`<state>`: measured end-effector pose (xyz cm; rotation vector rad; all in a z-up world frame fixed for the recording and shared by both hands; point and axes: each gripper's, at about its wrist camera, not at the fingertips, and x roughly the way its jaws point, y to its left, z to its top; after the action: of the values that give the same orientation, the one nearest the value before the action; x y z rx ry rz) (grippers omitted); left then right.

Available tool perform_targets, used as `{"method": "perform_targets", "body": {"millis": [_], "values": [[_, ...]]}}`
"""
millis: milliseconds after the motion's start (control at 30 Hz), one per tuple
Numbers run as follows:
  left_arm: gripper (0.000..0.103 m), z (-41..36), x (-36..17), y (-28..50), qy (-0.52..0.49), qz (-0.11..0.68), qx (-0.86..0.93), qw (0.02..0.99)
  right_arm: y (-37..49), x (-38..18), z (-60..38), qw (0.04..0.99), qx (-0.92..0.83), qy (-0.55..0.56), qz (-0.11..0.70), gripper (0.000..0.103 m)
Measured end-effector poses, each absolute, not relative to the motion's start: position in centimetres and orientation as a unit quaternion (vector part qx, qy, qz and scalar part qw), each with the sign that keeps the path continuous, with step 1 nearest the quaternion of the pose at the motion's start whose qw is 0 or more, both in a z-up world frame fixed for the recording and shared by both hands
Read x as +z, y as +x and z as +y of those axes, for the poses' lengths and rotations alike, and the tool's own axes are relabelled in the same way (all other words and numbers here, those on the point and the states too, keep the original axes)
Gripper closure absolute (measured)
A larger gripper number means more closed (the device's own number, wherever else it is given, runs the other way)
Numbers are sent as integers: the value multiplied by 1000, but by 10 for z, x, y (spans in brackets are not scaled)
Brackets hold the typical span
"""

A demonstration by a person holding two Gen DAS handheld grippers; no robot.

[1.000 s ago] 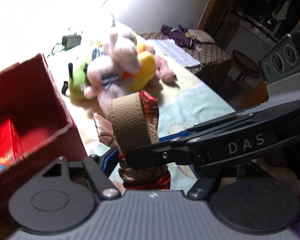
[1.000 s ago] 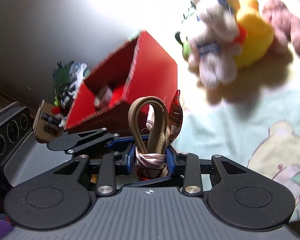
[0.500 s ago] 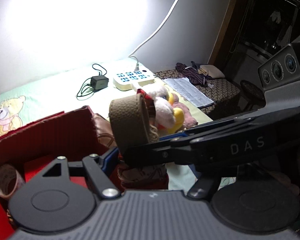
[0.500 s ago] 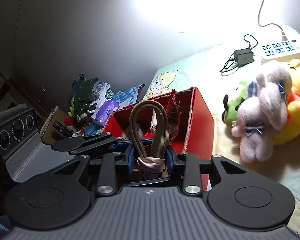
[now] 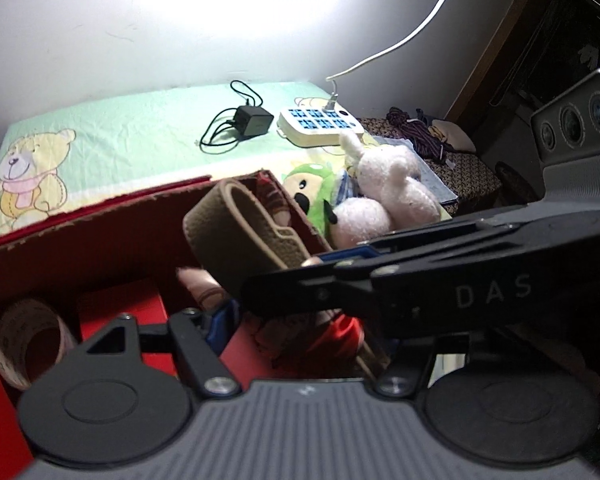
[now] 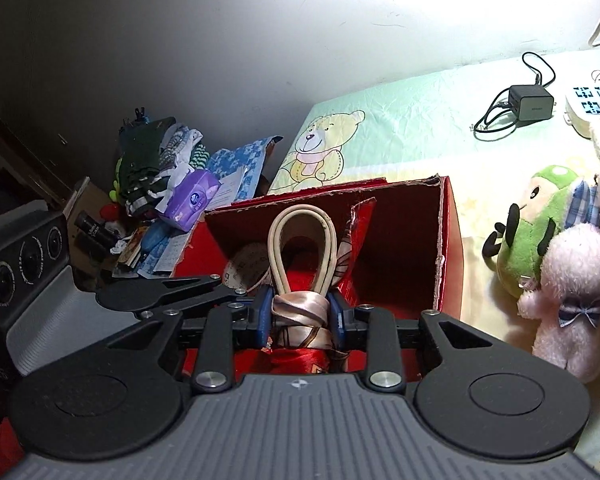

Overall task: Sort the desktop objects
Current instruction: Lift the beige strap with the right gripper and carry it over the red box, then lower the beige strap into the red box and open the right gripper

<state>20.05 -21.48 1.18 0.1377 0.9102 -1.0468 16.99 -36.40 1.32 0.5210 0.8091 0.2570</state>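
**Strap-and-scarf bundle now hanging over the open red box**

You are working at a desk covered with a pale green teddy-bear cloth point(image 6: 400, 128), and the biggest change is in what lies under your grippers. A second ago they were over the cloth beside the plush toys; now the red cardboard box point(image 6: 448, 240) is sitting directly beneath and ahead of them, its open top facing you. Judging from that, the carry is nearly finished and the bundle is coming up to its drop-off.

The plush toys, a green one point(image 6: 536, 220) and a pink one point(image 6: 572, 280), are now lying off to the right of the box, near but not touching it. A white power strip point(image 5: 320, 126) and a black charger point(image 5: 252, 122) are resting farther back on the cloth.

Inside the box, a roll of printed tape point(image 5: 24, 344) is lying against the left wall.

The right gripper point(image 6: 300, 316) is clenching the bundle point(image 6: 300, 304) at its knot, blue pads pressing on both sides. The left gripper point(image 5: 268, 312) is reaching in beside it; its blue pad is near the fabric, but the right gripper is crossing in front, so you cannot tell whether it is gripping.

The bundle is a beige strap loop point(image 6: 302, 248) standing upright, with a satiny pink-and-red patterned scarf wrapped around its base. It is hanging above the box's interior, not yet resting inside.
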Motion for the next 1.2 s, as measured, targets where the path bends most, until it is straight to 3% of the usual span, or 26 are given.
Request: {"method": "perform_targets", "body": {"millis": [800,1200], "values": [[38,-230,-55,258,153,543,-405,720,238,-45,-327,830,-5,199,521,73],[39,-227,-56,260,159,540,-360,744,252,-56,-324,814,-5,195,547,73]]}}
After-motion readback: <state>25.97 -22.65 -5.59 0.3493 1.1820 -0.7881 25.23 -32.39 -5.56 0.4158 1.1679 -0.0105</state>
